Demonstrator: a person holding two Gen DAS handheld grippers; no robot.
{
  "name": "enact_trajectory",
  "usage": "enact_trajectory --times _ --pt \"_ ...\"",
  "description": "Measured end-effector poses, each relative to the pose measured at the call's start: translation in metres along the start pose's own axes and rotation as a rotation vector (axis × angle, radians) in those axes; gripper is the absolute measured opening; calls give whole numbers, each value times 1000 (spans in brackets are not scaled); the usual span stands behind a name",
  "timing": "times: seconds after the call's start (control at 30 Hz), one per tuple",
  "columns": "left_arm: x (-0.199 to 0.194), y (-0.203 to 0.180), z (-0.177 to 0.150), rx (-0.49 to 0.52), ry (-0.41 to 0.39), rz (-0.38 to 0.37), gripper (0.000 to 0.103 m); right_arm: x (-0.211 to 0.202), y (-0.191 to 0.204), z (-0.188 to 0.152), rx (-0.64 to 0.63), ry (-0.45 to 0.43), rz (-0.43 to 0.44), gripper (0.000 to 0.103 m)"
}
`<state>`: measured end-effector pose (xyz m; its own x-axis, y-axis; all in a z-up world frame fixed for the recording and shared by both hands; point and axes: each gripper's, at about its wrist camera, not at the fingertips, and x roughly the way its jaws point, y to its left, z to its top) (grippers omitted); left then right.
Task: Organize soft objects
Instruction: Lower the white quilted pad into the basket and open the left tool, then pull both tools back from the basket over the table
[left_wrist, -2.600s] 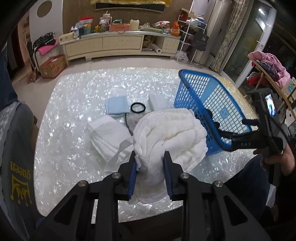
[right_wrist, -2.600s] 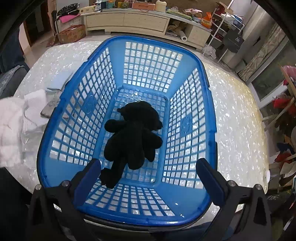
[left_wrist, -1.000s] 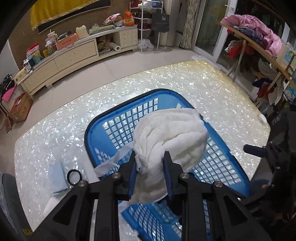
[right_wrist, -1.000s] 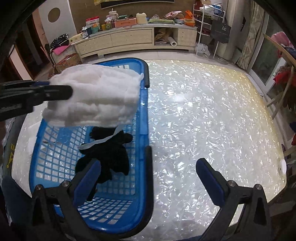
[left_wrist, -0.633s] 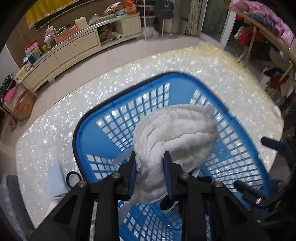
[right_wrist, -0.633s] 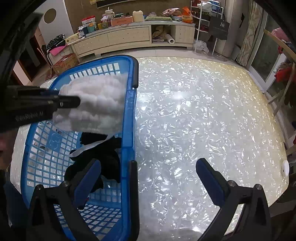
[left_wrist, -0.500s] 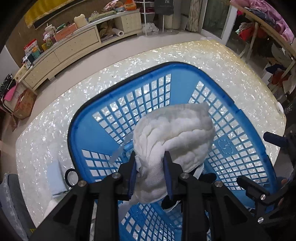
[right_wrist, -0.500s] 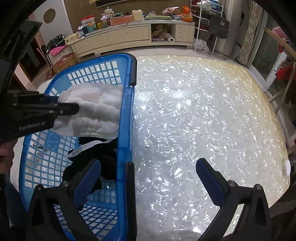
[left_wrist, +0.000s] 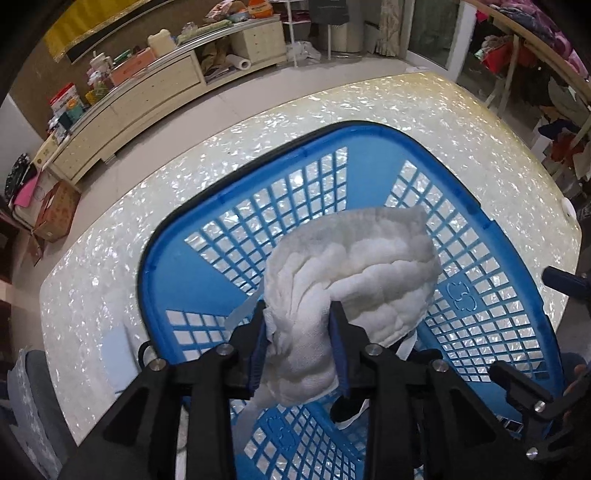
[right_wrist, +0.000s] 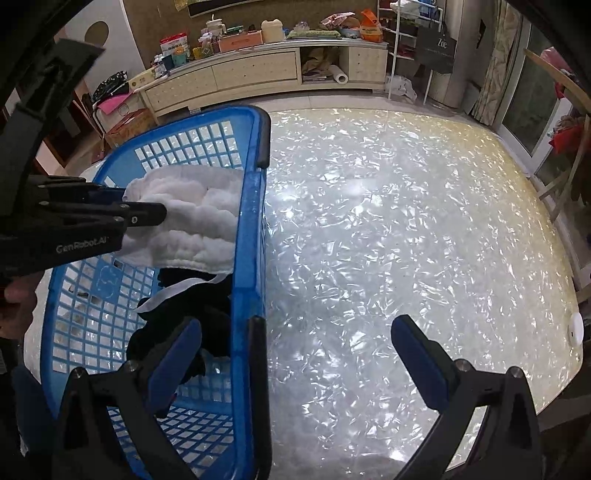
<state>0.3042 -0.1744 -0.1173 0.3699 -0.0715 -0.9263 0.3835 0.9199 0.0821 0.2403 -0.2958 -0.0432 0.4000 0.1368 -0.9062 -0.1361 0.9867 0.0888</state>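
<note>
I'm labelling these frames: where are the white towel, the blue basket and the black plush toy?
white towel (left_wrist: 369, 266), left wrist view, its bulging folded middle.
blue basket (right_wrist: 255, 206), right wrist view, near side rim.
black plush toy (right_wrist: 218, 295), right wrist view, its body.

Pale tiled floor beyond a glossy pearl-shell table top. Along the brown back wall, a long cream sideboard crowded with boxes, jars and bottles. To its right, a white wire shelf rack beside patterned curtains and glazed doors. At the far right, wooden racks heaped with clothes.
</note>
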Motion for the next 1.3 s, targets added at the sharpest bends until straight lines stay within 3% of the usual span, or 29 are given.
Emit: enact_trajectory --times 0.17,0.3,0.47,0.53,0.77,0.87,0.9,1.0,1.3 --pt "-29 -1 -8 16 -65 16 60 -12 0 -2 4 -20 -7 103" --pt "-57 -10 -20 50 -120 38 63 -24 2 -6 9 -34 -15 103" --pt "-91 -11 -41 36 -160 11 68 -42 9 -12 11 -61 -19 103" --pt "-103 -9 -50 28 -174 24 85 -51 13 -14 8 -70 -20 103" --pt "-134 13 -88 -39 -212 11 87 -77 34 -28 -11 -106 -16 103" --pt "-146 24 -108 -56 -250 29 96 -83 45 -33 -31 -116 -15 103" --pt "-150 27 -114 -62 -272 38 103 -85 48 -33 -38 -120 -12 103" --pt "-158 36 -133 -85 -309 64 103 -87 59 -32 -61 -130 -7 103" --pt "-169 88 -185 -192 -291 91 103 -85 112 -33 -155 -132 37 103"
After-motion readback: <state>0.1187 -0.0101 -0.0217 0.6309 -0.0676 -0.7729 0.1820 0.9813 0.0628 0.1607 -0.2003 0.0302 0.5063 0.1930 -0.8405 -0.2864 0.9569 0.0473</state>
